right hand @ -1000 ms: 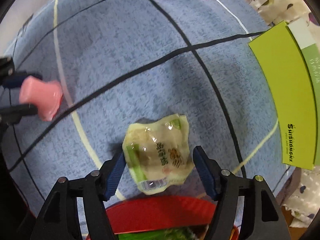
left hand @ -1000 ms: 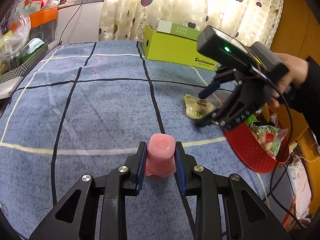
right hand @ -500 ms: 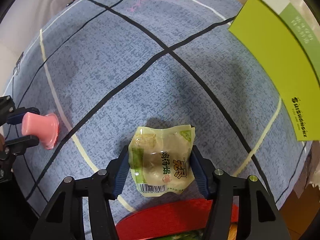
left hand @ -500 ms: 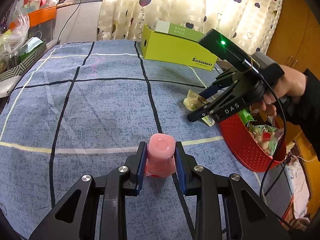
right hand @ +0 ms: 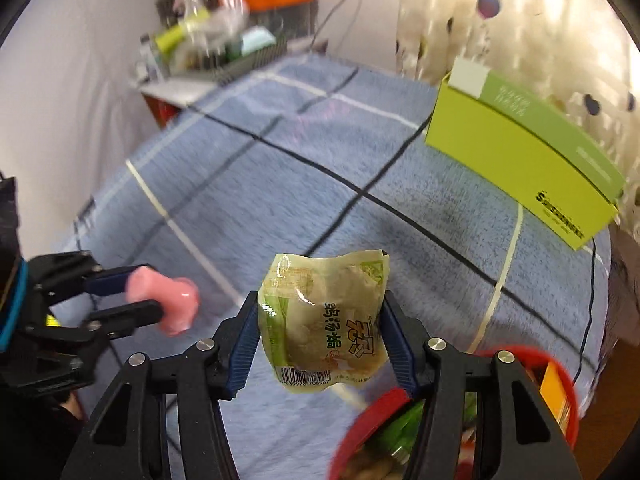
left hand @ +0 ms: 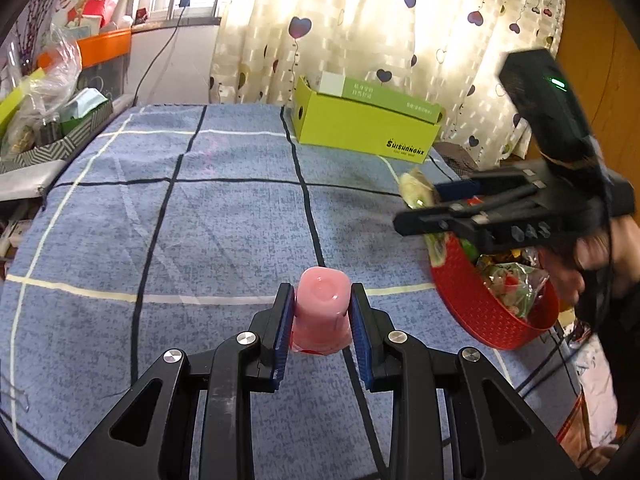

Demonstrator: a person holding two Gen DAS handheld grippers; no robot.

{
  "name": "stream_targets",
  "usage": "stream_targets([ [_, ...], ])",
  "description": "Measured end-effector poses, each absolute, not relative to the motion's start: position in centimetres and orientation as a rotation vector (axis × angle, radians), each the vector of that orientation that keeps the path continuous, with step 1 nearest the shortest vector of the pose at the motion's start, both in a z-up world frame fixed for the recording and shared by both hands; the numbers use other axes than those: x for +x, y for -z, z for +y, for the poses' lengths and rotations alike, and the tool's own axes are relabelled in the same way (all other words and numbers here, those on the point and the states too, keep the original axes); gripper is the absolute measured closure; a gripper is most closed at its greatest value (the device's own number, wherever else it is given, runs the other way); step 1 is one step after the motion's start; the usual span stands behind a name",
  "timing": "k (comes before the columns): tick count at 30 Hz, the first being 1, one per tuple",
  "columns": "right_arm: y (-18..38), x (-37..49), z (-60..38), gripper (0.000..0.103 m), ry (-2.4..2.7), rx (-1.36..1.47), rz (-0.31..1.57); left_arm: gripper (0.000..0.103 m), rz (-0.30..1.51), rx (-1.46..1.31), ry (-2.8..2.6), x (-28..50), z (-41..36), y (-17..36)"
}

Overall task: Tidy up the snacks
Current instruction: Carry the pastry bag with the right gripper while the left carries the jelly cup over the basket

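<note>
My left gripper (left hand: 321,312) is shut on a pink jelly cup (left hand: 321,310), held just above the blue checked cloth (left hand: 200,220). The cup also shows in the right wrist view (right hand: 168,300). My right gripper (right hand: 320,320) is shut on a yellow-green snack packet (right hand: 324,320) and holds it lifted off the cloth, above the near rim of the red basket (right hand: 372,408). In the left wrist view the right gripper (left hand: 424,204) holds the packet (left hand: 416,188) over the red basket (left hand: 472,300), which holds several snacks.
A lime-green cardboard box (left hand: 364,128) stands at the back of the table by the heart-patterned curtain (left hand: 360,20). A cluttered tray with bags (left hand: 48,120) sits off the table's left edge. A wooden door (left hand: 600,60) is at the right.
My right gripper closed on the snack packet, lifted it off the cloth and tilted up toward the basket. My left gripper kept hold of the pink cup and barely moved.
</note>
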State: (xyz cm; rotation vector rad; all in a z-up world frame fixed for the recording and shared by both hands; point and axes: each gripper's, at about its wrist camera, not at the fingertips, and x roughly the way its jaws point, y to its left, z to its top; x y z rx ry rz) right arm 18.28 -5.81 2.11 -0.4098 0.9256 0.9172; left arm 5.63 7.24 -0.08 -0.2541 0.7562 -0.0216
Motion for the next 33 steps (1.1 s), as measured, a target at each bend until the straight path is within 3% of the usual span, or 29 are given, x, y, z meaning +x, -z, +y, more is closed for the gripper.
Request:
stream_targets([
  [14, -4.3, 10.1, -12.2, 0.047, -0.884, -0.219, 0.807, 0.074, 0.716, -0.208, 0.038, 3.1, 3.4, -2.9],
  [33, -4.8, 8.2, -16.0, 0.047, -0.806, -0.159, 0.771, 0.074, 0.694, -0.174, 0.135, 2.3, -0.6, -4.4],
])
